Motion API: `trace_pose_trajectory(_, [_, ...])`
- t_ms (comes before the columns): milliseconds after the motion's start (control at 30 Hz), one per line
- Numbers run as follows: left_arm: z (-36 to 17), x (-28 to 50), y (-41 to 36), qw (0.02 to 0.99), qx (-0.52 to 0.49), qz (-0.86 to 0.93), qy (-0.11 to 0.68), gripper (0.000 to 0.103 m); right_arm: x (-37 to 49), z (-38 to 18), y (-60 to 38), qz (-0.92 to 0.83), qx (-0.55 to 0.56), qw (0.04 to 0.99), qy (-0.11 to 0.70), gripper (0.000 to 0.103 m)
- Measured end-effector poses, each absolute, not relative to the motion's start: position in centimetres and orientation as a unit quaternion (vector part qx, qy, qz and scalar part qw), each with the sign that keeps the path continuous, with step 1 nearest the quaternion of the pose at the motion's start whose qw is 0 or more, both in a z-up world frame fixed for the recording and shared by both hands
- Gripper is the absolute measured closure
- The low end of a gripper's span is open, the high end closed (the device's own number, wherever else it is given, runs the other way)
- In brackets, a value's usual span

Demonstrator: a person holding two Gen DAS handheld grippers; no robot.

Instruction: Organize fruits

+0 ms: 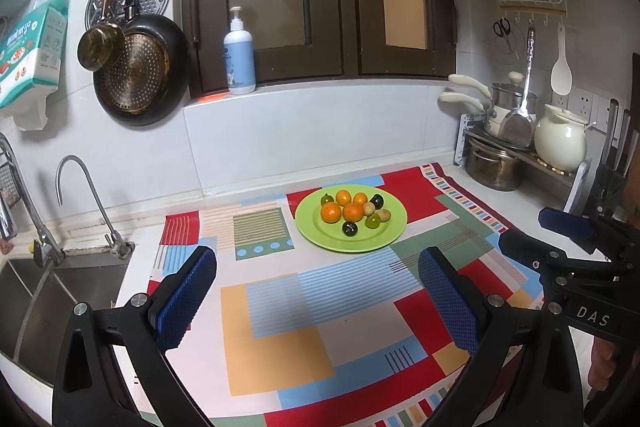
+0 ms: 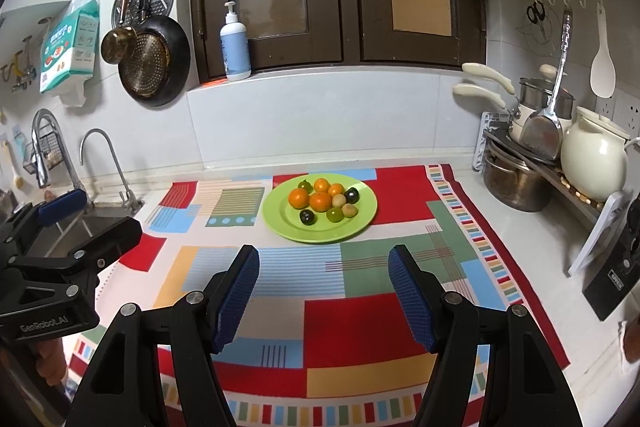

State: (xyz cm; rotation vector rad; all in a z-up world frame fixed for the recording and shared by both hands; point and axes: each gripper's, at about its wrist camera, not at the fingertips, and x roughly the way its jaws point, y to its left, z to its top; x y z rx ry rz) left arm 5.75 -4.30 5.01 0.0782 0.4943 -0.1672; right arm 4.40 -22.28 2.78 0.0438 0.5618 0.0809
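A light green plate (image 1: 316, 231) (image 2: 280, 223) sits on the patterned cloth and carries several small fruits: oranges (image 1: 331, 212) (image 2: 299, 198), dark plums (image 1: 349, 228) (image 2: 307, 216), green ones (image 1: 372, 221) (image 2: 335, 214) and pale tan ones (image 2: 349, 209). My left gripper (image 1: 318, 267) hovers open over the cloth, well short of the plate, nothing between its blue pads. My right gripper (image 2: 324, 267) is likewise open and empty, just in front of the plate. Each gripper appears at the edge of the other's view, the right (image 1: 560, 227) and the left (image 2: 80, 211).
A colourful cloth (image 1: 280, 307) (image 2: 360, 327) covers the counter. A sink (image 1: 48, 291) with taps lies to the left. Pots (image 2: 516, 183), a cream jug (image 2: 596, 159) and a rack stand at the right. A pump bottle (image 2: 236, 47) rests on the window sill; pans hang on the wall.
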Motion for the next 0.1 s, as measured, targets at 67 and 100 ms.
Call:
trace_pose_trajectory(67, [5.01,5.74,-4.28,0.965,0.038,-0.084,0.244,0.0,4.43,2.71,-22.16,0.04,0.021,0.96,0.278,0.035])
trace_pose_trajectory(100, [5.01,5.73,-4.29,0.965,0.038,-0.085,0.245,0.0,4.41,2.74,-22.21,0.04,0.022,0.96,0.277,0.035])
